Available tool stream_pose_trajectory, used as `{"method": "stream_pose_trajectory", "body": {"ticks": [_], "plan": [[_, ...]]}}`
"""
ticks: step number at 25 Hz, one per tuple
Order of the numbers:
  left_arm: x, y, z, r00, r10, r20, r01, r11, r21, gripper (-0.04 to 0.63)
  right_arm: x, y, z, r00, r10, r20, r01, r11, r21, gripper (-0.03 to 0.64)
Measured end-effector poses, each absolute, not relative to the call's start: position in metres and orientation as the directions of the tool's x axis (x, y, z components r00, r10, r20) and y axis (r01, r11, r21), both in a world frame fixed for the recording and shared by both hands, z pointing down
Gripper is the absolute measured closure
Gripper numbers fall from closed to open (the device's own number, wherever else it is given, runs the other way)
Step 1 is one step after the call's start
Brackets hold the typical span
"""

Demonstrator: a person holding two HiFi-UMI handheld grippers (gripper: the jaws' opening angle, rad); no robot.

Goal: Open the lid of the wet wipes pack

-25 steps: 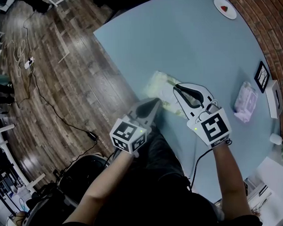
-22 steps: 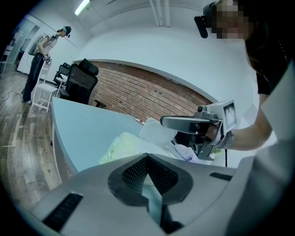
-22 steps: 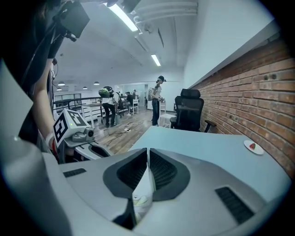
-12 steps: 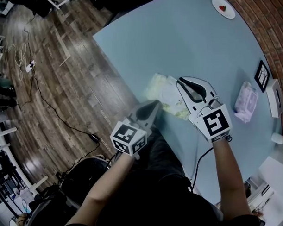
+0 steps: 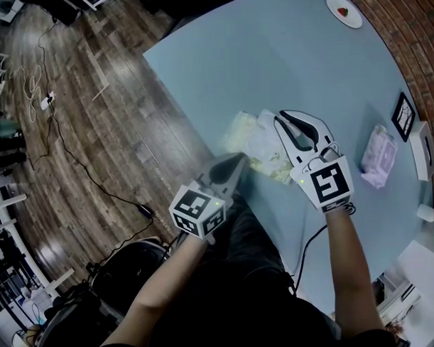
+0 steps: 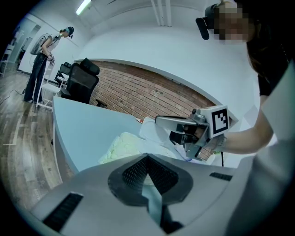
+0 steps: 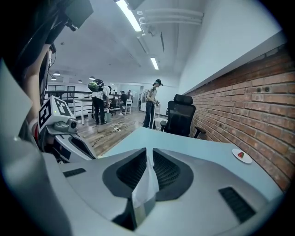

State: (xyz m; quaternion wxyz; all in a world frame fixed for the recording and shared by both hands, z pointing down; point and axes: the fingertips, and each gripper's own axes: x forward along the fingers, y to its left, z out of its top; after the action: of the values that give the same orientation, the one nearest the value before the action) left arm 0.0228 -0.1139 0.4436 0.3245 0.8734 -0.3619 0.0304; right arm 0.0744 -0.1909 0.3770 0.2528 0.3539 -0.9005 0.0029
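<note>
Nearest in the head view, the person's two forearms reach out over the near edge of the pale blue desk (image 5: 298, 52), each carrying a gripper with a marker cube.

The left gripper (image 5: 238, 158) points at the near edge of the wet wipes pack (image 5: 241, 131). Its fingers are pressed together at the tips. The left gripper view does not show whether any of the wrapper is caught between them.

The pack lies flat on the desk close to its near edge, between the two grippers. It is pale green, and in the head view its long axis slants from upper left to lower right, roughly along that edge of the desk.

The right gripper (image 5: 282, 118) reaches over the right part of the pack, and its fingers pinch the white lid flap (image 7: 146, 179). In the left gripper view the flap (image 6: 150, 129) stands up off the pack, just under the right gripper.

Farther right on the desk, well apart from the pack, lies a pink tissue pack (image 5: 377, 156). Just beyond it are a black picture frame (image 5: 402, 116) and a white box (image 5: 420, 152).

At the far end of the desk, a white plate (image 5: 343, 11) holds something small and red. A brick wall (image 5: 411, 41) runs along that side.

A wooden floor (image 5: 95, 138) strewn with cables lies to the left. A black office chair (image 7: 179, 117) stands past the end of the desk.
</note>
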Motion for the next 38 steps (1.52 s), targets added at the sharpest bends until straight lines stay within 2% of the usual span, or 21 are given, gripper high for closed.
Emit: {"method": "stream_pose_trajectory", "body": {"ticks": [38], "plan": [[0.021,-0.114,0.442,0.75,-0.611,0.255,-0.624,-0.525,0.578,0.581,0.101,-0.223,0.423,-0.596,-0.647,0.475,-0.729,0.684,0.017,0.531]]}}
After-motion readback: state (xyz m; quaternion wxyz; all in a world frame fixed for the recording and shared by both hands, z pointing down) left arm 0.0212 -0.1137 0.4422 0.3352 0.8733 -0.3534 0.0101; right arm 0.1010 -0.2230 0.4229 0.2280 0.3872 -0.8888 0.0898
